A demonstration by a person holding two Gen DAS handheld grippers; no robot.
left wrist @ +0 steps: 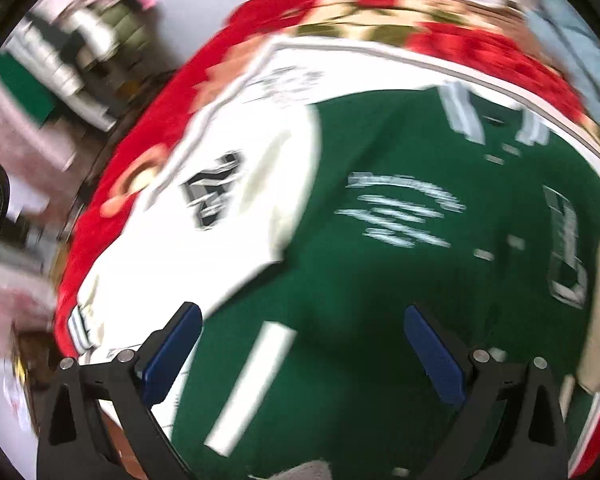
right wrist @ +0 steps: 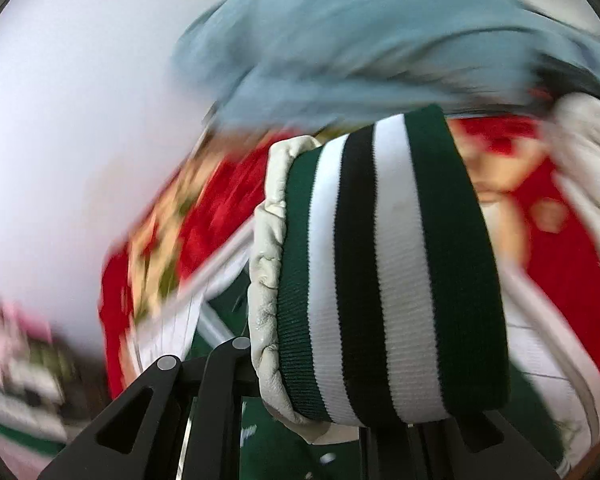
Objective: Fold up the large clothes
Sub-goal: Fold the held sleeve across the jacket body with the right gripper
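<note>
On a red floral blanket [left wrist: 480, 52] that covers what looks like a bed, a green varsity jacket [left wrist: 380, 280] with cream sleeves lies spread out, front up, its white lettering and snap buttons showing. The left gripper [left wrist: 302, 344] hangs above the jacket's lower front, pointing steeply down, its two blue pads spread wide with nothing between them. The left sleeve [left wrist: 220, 200], cream with a dark patch, lies flat out to the side.

The right gripper [right wrist: 376, 412] pinches the cuff [right wrist: 384, 264] of the other sleeve: a ribbed band striped green, white and black, with puckered cream leather just behind it. The cuff fills the space where the fingertips would show, so the pads themselves are hidden, but the jaws sit nearly together on the fabric.

The step in hand appears to be folding this sleeve across the jacket's chest. To do it well, the right gripper should probably carry the cuff low and level over the green body, keeping the sleeve untwisted, and lay it straight. The free left gripper could press at the shoulder seam so the body does not drag or wrinkle.

The left wrist view shows the whole jacket, its layout and the blanket's edge; it barely shows the lifted sleeve, only a cream sliver at the right border. The right wrist view shows the grip on the cuff up close and a pale blue garment [right wrist: 360, 40] lying beyond, which the other view catches only at its corner. Both views are blurred.
</note>
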